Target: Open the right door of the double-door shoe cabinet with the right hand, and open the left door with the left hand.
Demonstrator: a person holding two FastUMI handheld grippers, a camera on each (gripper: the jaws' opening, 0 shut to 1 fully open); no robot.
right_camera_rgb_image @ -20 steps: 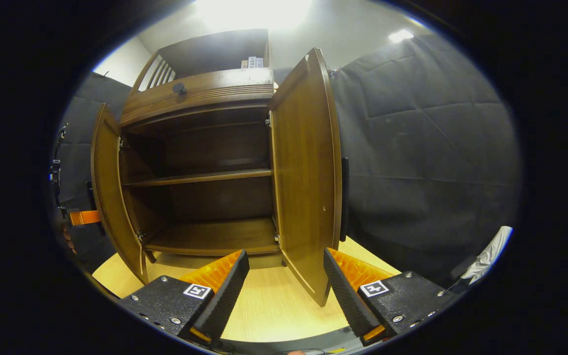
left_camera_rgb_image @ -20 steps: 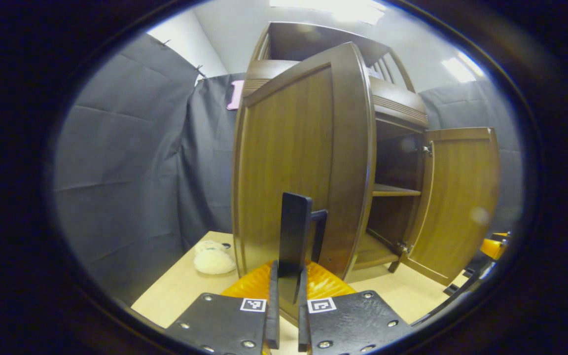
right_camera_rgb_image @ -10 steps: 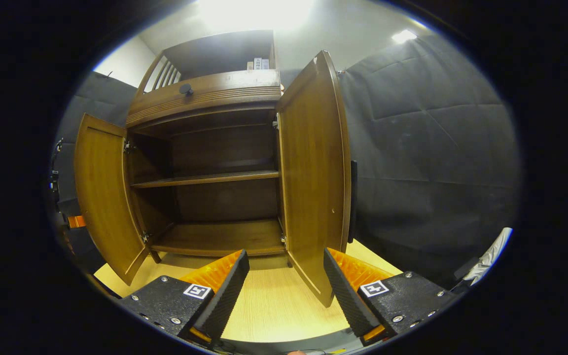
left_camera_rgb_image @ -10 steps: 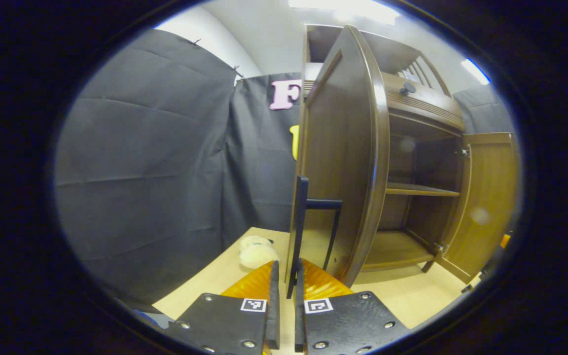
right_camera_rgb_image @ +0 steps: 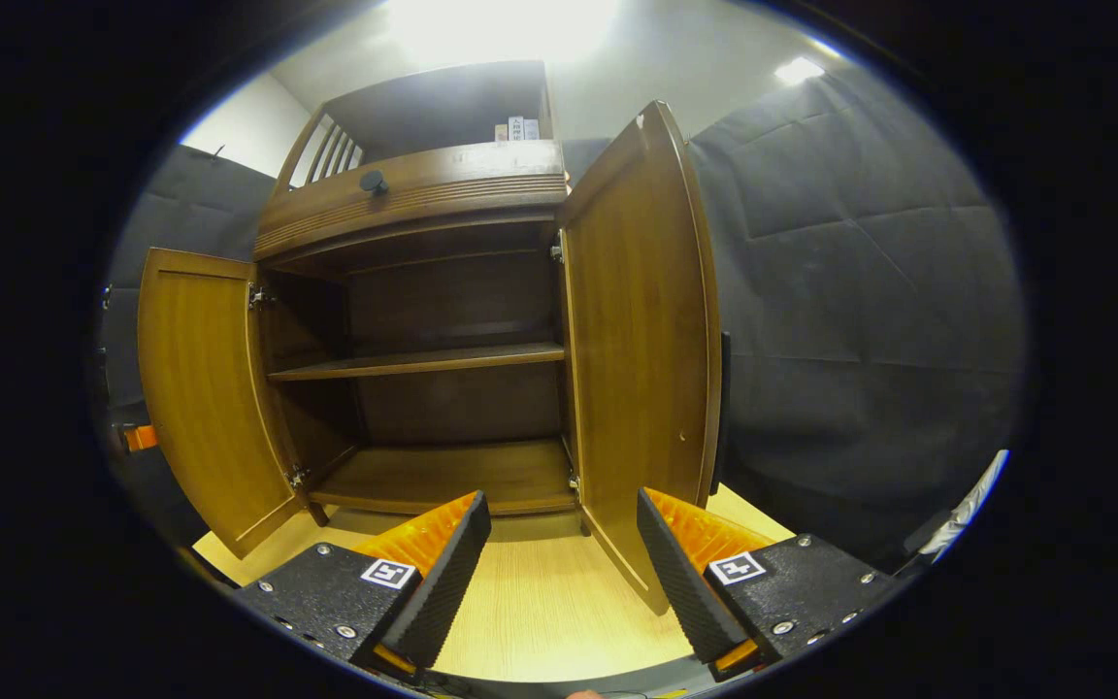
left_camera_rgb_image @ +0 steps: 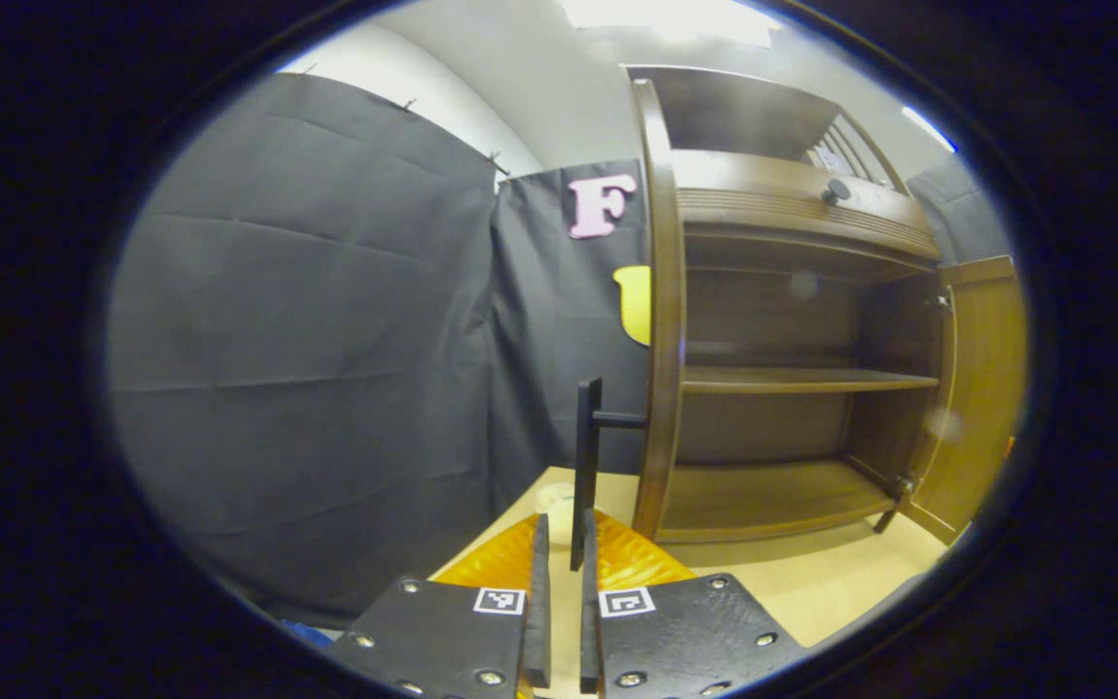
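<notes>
Cabinet (left_camera_rgb_image: 792, 320) doors both stand wide open. From the left gripper view I see the left door (left_camera_rgb_image: 664, 320) nearly edge-on, so its face is hidden from me and I read it as a thin upright strip. Its dark bar handle (left_camera_rgb_image: 586, 466) stands upright just beside that edge, and my left gripper (left_camera_rgb_image: 559, 602) is pinching the handle's lower end between both fingers, pointing level and straight ahead over the counter (left_camera_rgb_image: 811, 582). A small pale thing (left_camera_rgb_image: 554, 500) sits on the counter behind the handle; I cannot make out what it is. Farther right the right door (left_camera_rgb_image: 981, 388) is cut off at the rim of the view. The shelf (left_camera_rgb_image: 802, 381) inside is bare.

From the right gripper view my right gripper (right_camera_rgb_image: 564, 553) hangs spread wide, holding nothing, aimed slightly up at the cabinet (right_camera_rgb_image: 423, 194) from low over the counter (right_camera_rgb_image: 540, 612). The right door (right_camera_rgb_image: 641, 359) rises just beyond its fingers, apart from them; its handle (right_camera_rgb_image: 722, 408) is mostly hidden behind the door's edge. The left door (right_camera_rgb_image: 200, 398) is swung out at the far side, with an orange bit (right_camera_rgb_image: 139, 437) of something peeking past it.
</notes>
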